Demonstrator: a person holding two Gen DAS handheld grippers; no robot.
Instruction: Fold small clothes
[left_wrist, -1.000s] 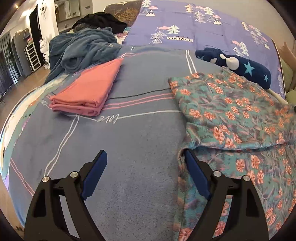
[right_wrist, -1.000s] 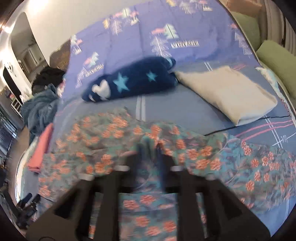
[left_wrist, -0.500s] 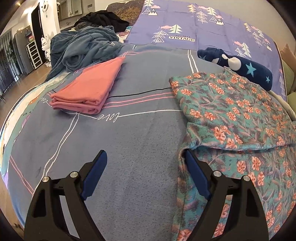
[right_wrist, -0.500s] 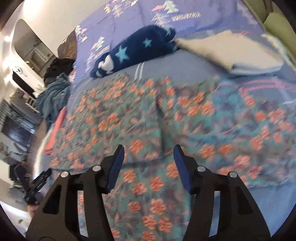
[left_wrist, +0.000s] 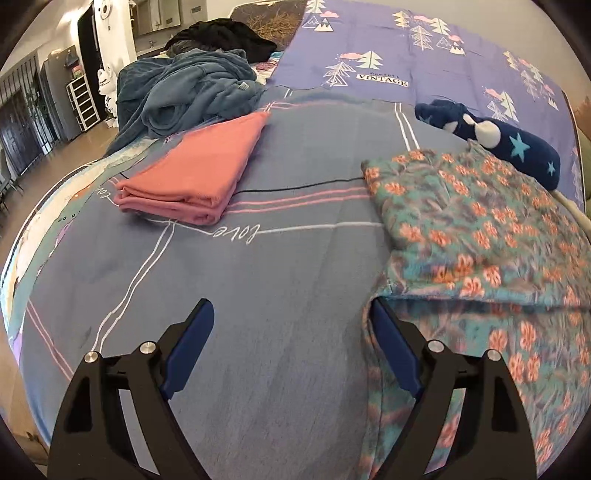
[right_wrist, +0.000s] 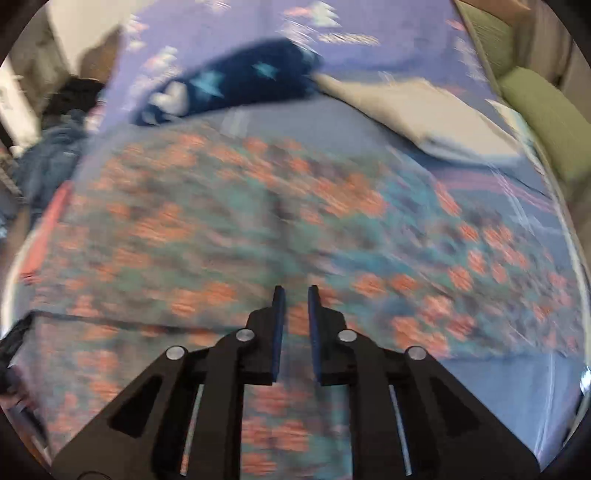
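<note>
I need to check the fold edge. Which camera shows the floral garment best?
The left wrist view: the floral garment is sharp there, its folded-over edge clear beside the open left hand-held gripper. The right wrist view shows more of the floral garment, but motion-blurred.

Bare bedspread (left_wrist: 295, 258) between folded clothes (left_wrist: 192, 177)

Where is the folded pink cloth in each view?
Left wrist: pink cloth lies left of centre on the bed, far left of the floral garment.
Right wrist: only a blurred pink strip at the left edge.
Shared landmark: the navy star plush.
</note>
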